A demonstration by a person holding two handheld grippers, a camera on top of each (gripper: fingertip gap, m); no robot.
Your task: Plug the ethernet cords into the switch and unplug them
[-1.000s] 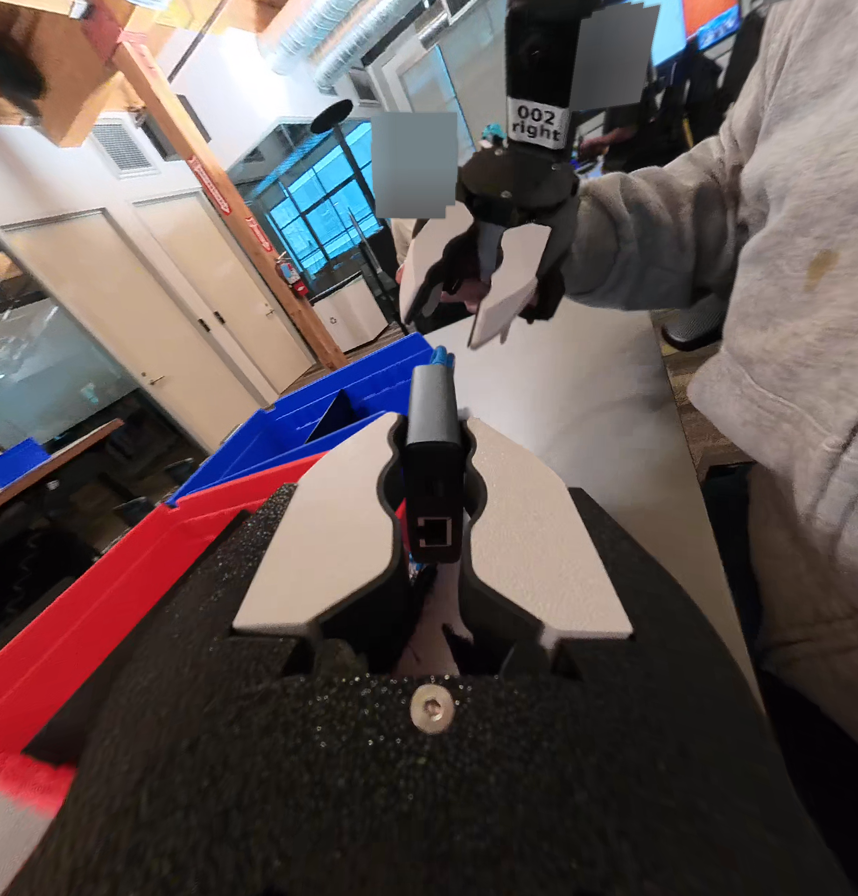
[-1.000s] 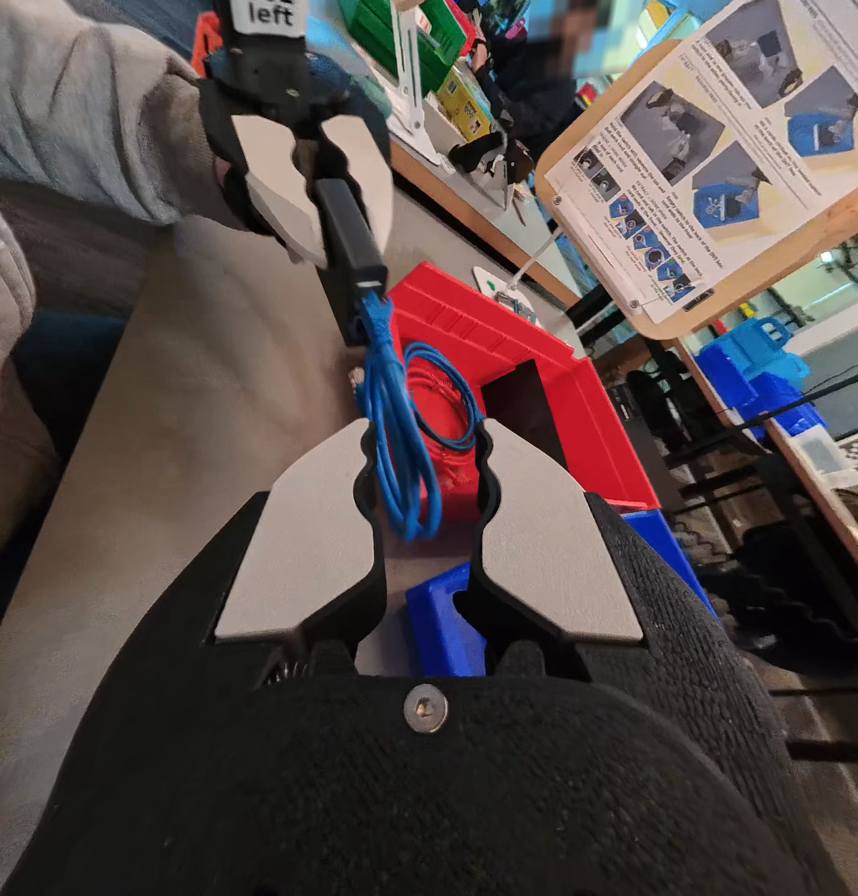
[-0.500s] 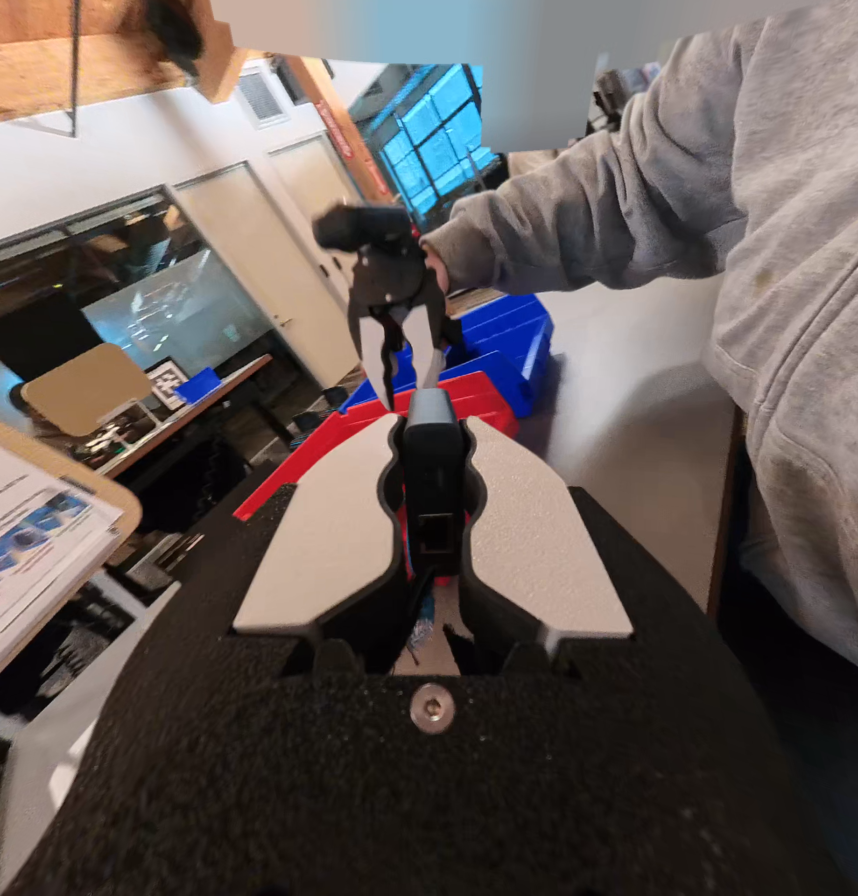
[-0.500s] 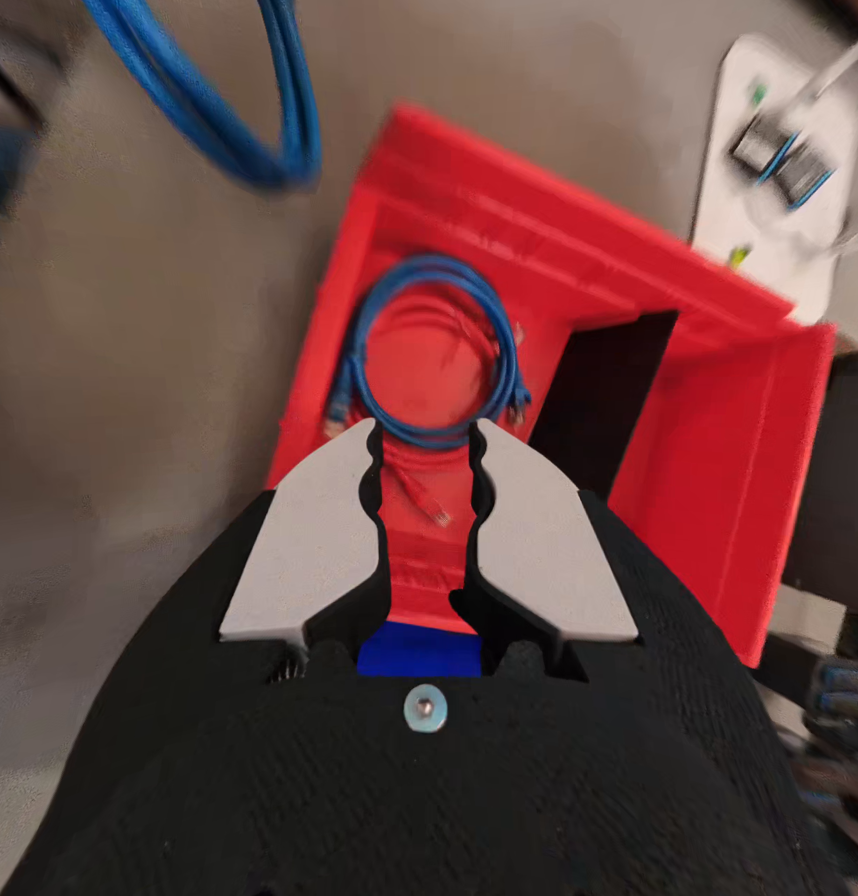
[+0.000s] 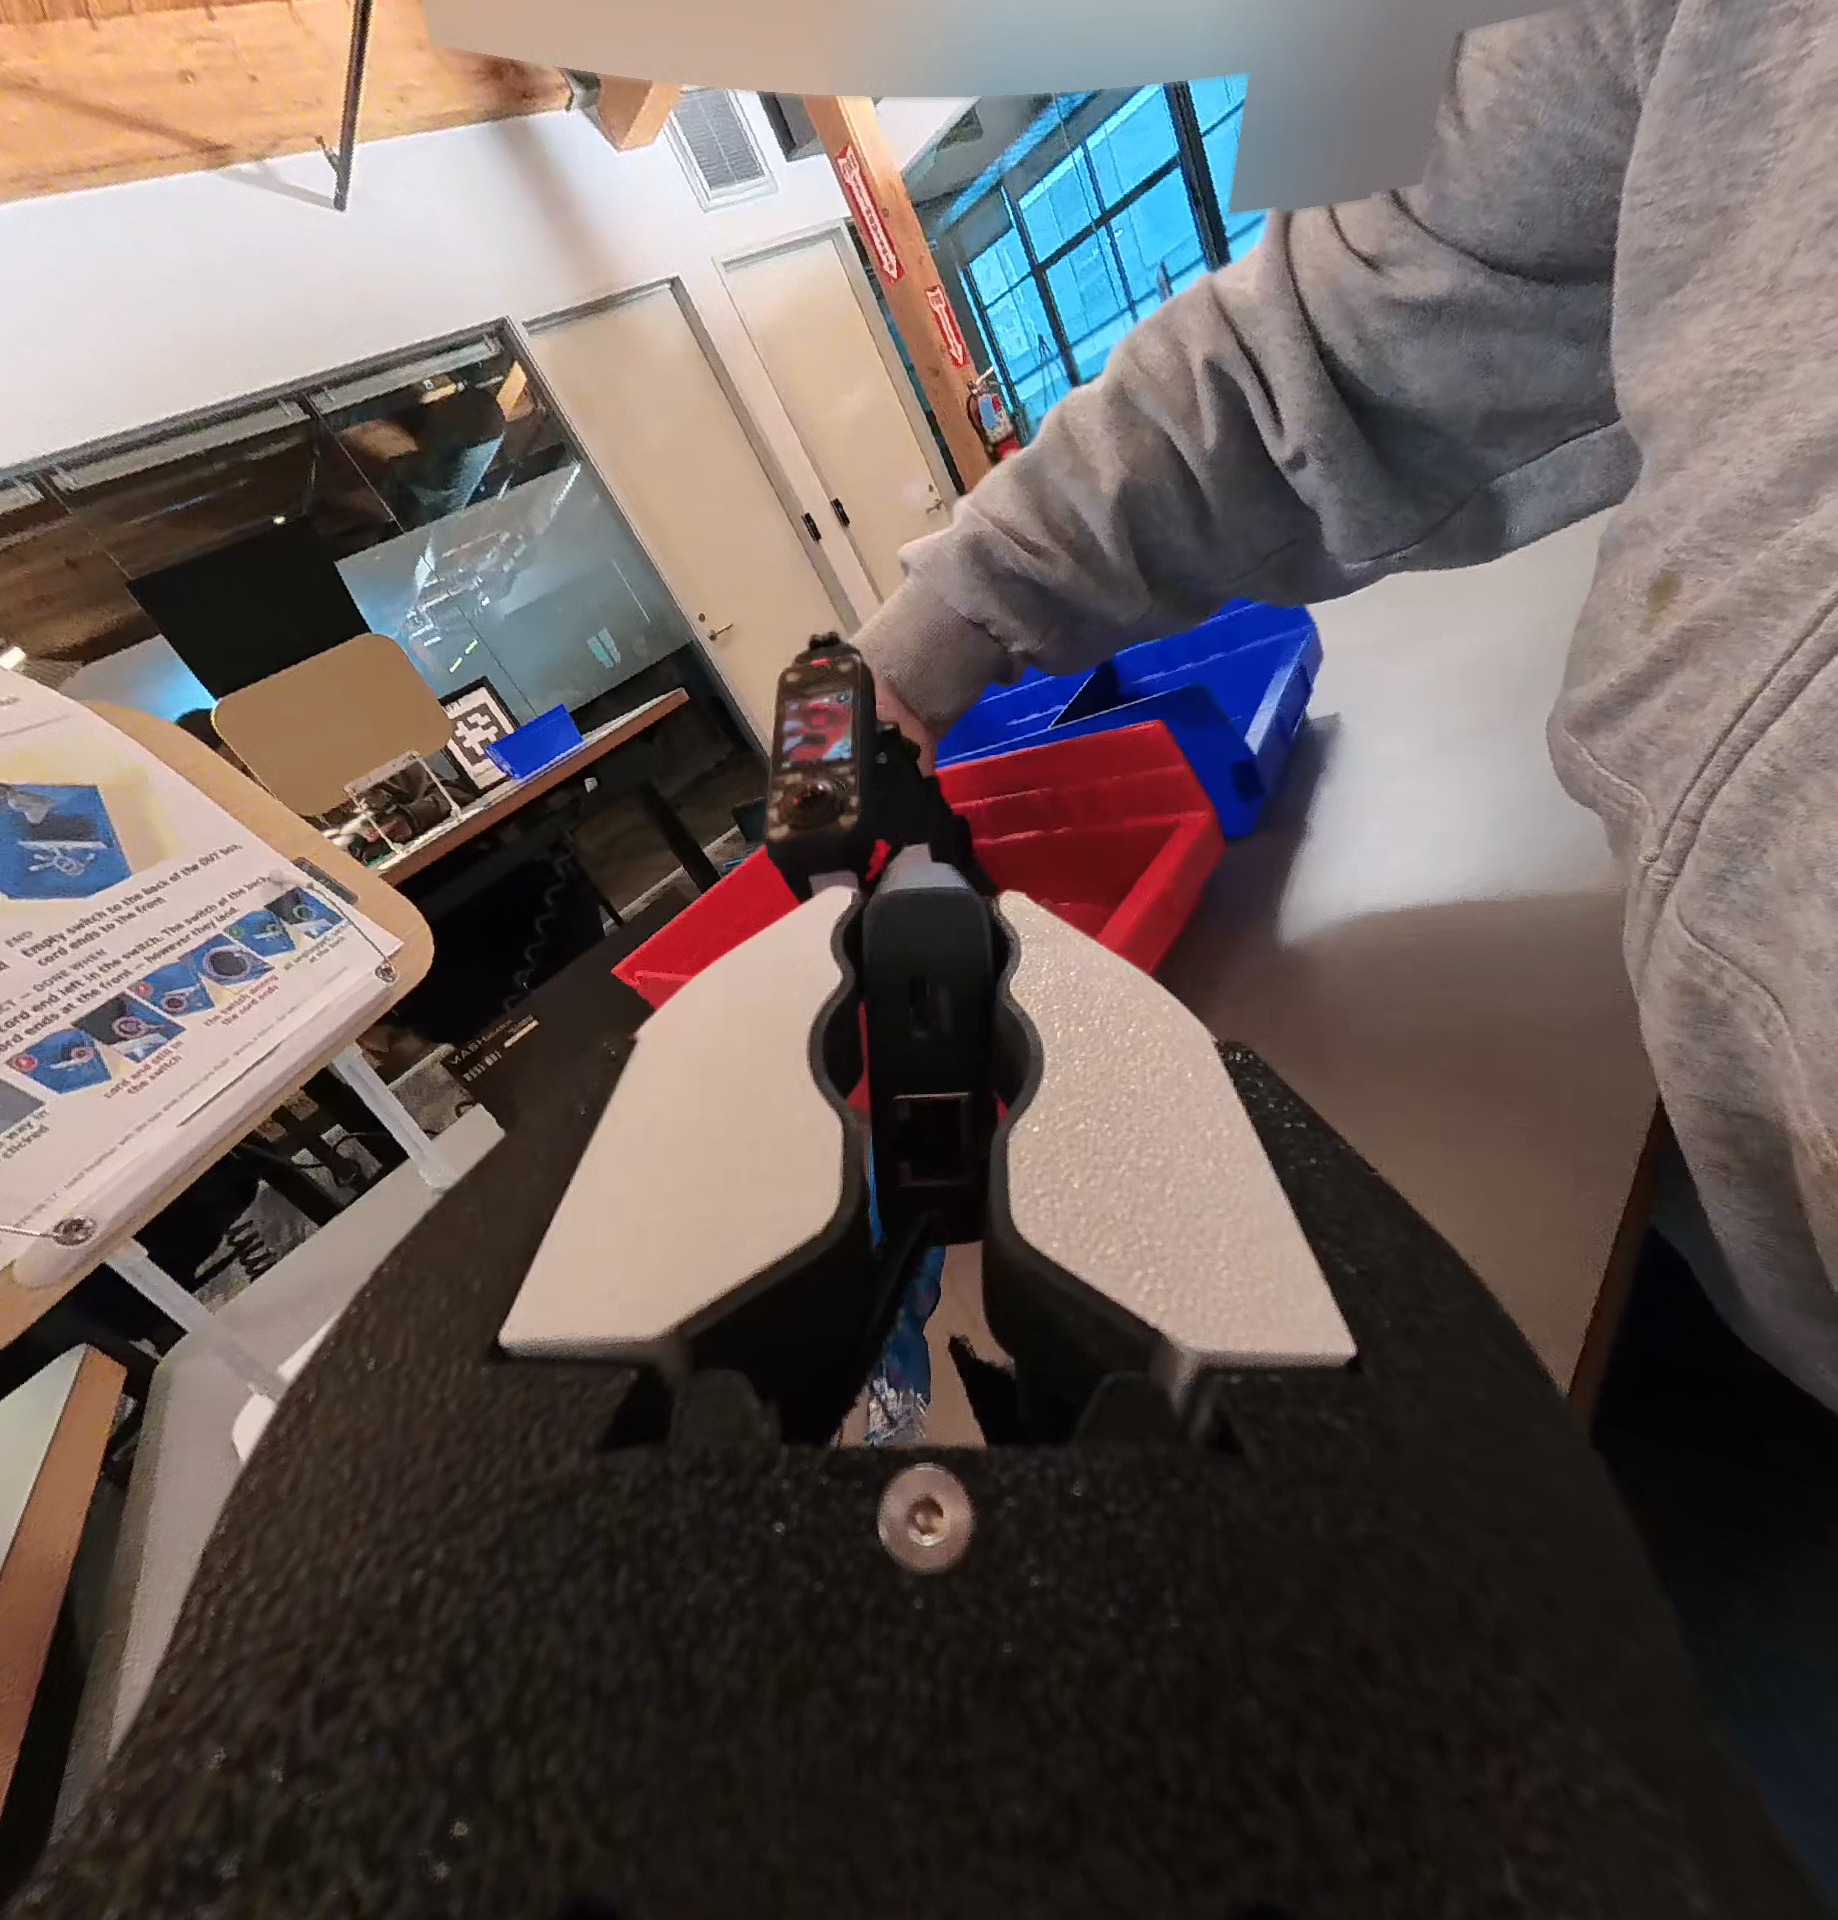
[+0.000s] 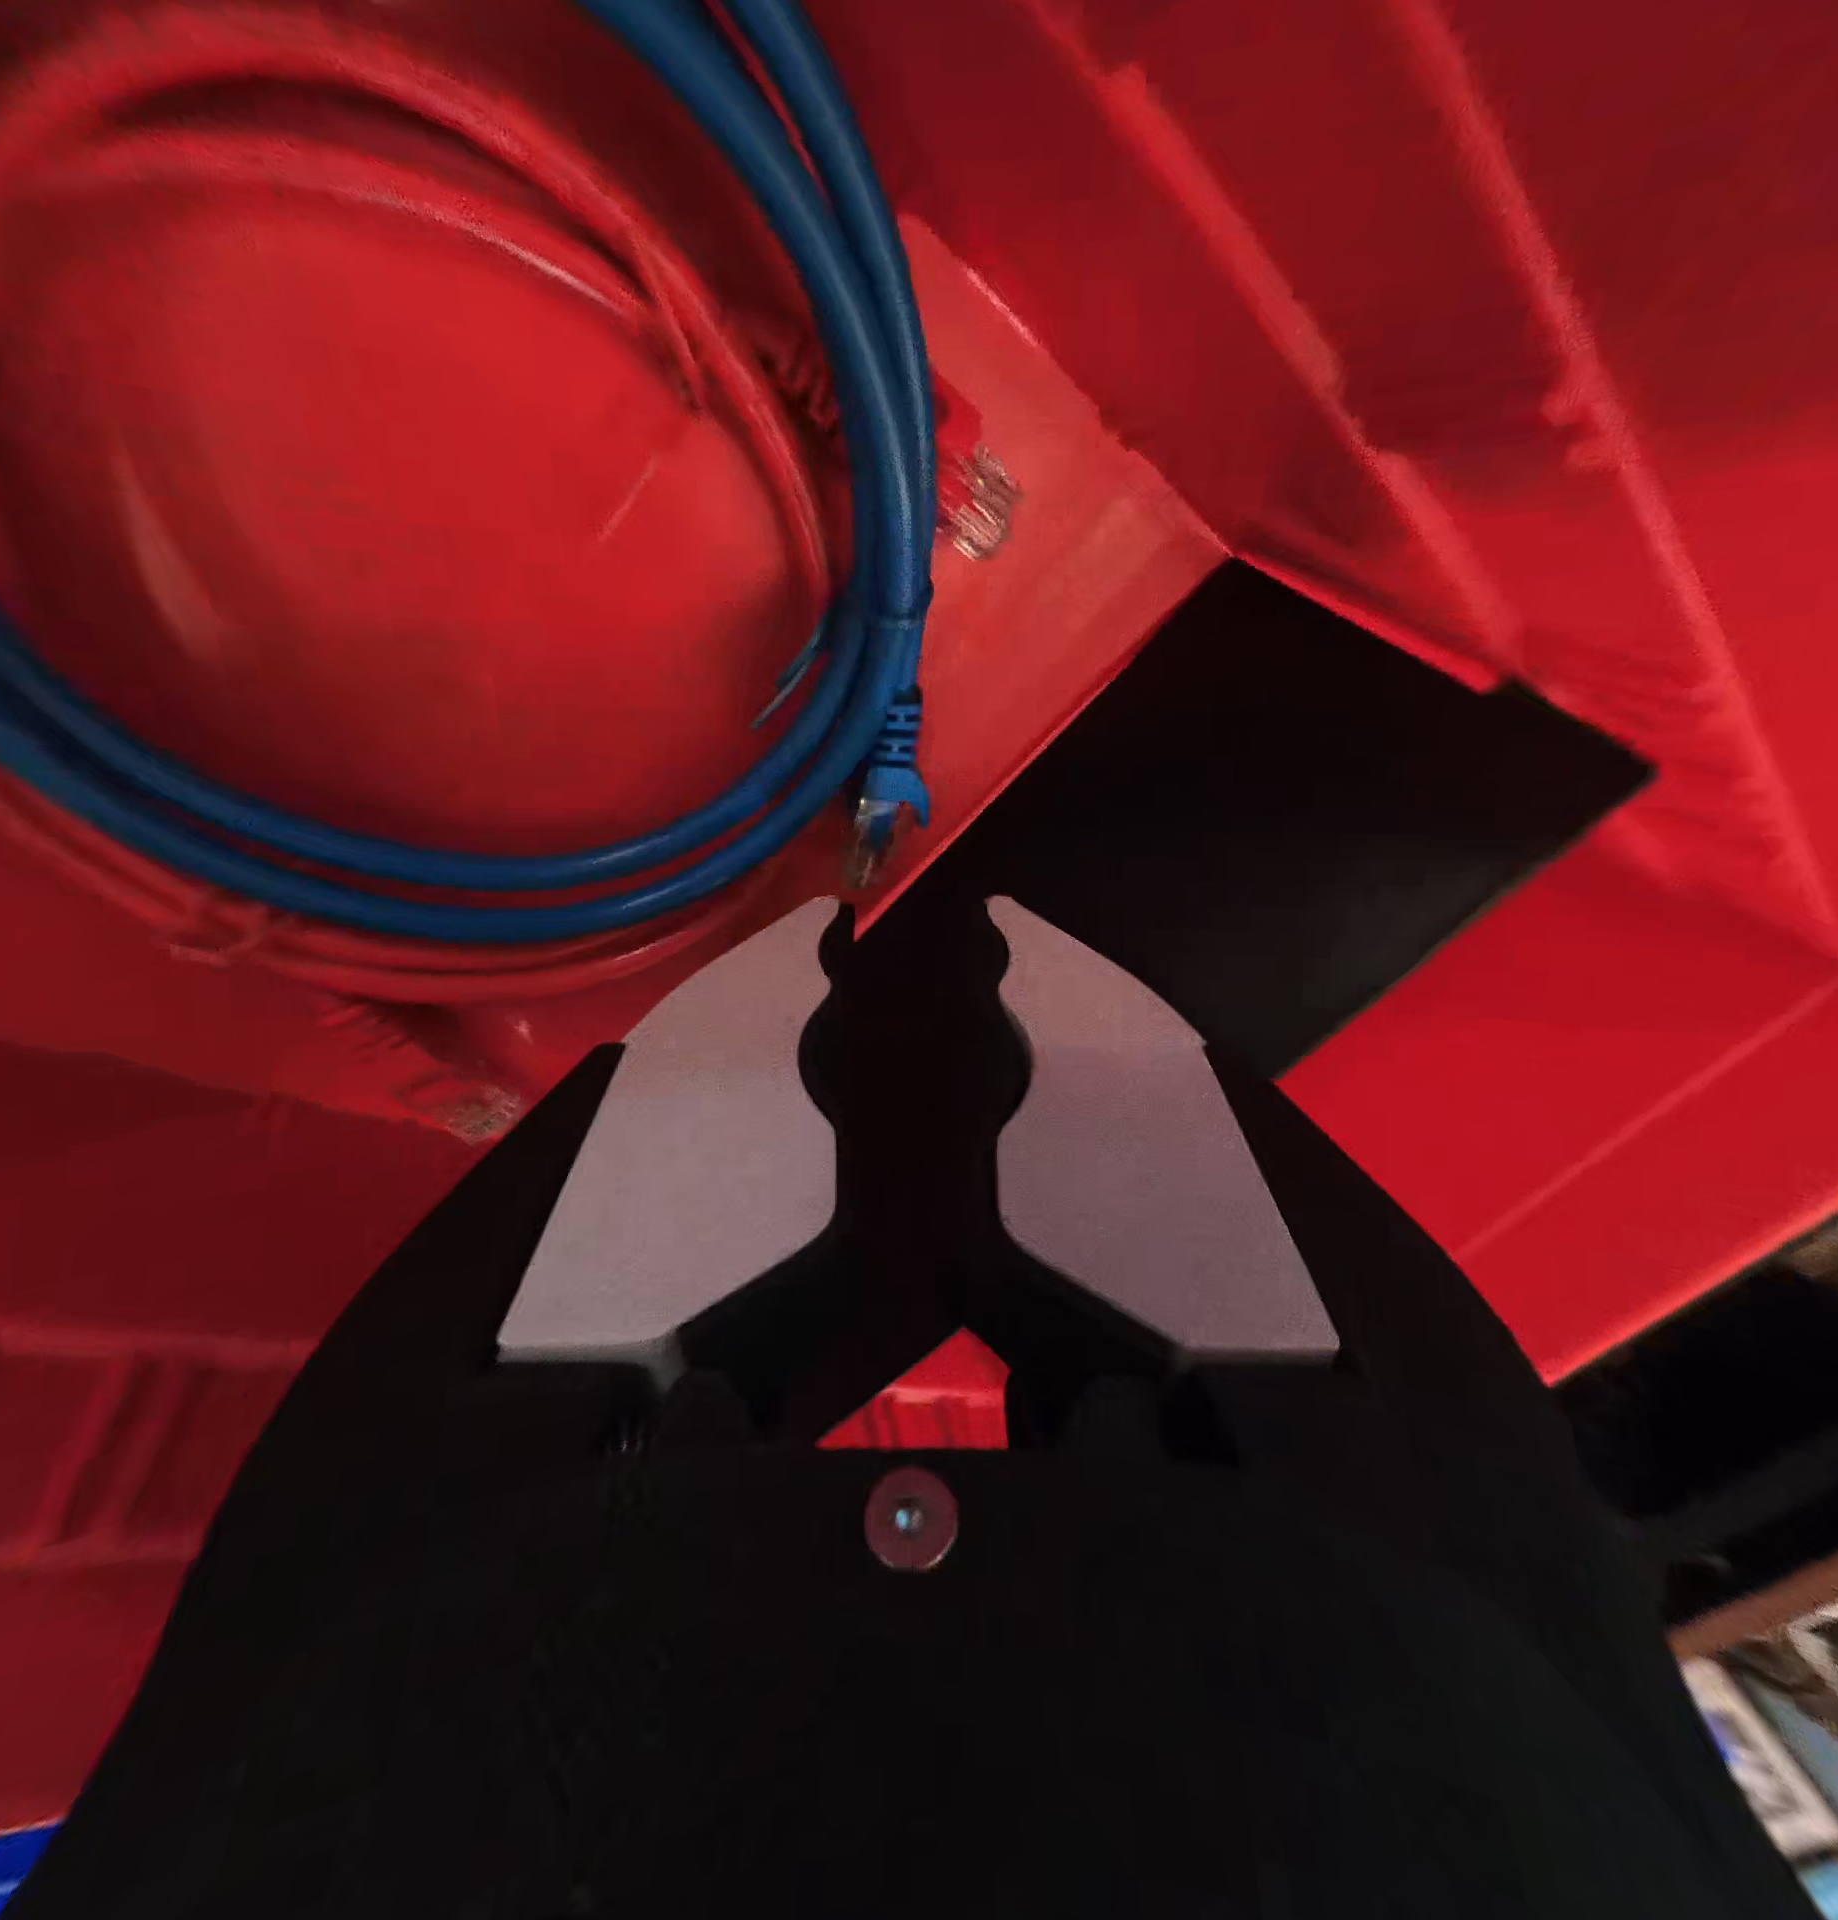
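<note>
My left gripper (image 5: 925, 920) is shut on the black switch (image 5: 927, 1029), held upright above the table with an empty port facing me. A bit of blue cord (image 5: 910, 1340) shows below it. My right gripper (image 6: 913, 914) is low inside the red bin (image 6: 1517, 312), its jaws partly apart with nothing between them. A coiled blue ethernet cord (image 6: 541, 862) lies in the bin, and its plug (image 6: 889, 779) sits just ahead of my left fingertip (image 6: 780, 966). A red cord (image 6: 395, 997) lies under the coil. In the left wrist view the right gripper (image 5: 842, 810) hangs over the bin, fingers hidden.
A black divider (image 6: 1310, 810) splits the red bin (image 5: 1091, 862) right behind my right fingertips. A blue bin (image 5: 1206, 686) stands beyond it on the grey table (image 5: 1414, 883). An instruction board (image 5: 115, 935) stands to the left. A person's grey sleeve (image 5: 1310, 416) reaches across. Across from one pair of fingers to the other is roughly 35 cm.
My right gripper has dropped from beside the switch down into the red bin, and its jaws have narrowed. My left gripper has turned but keeps hold of the switch.
</note>
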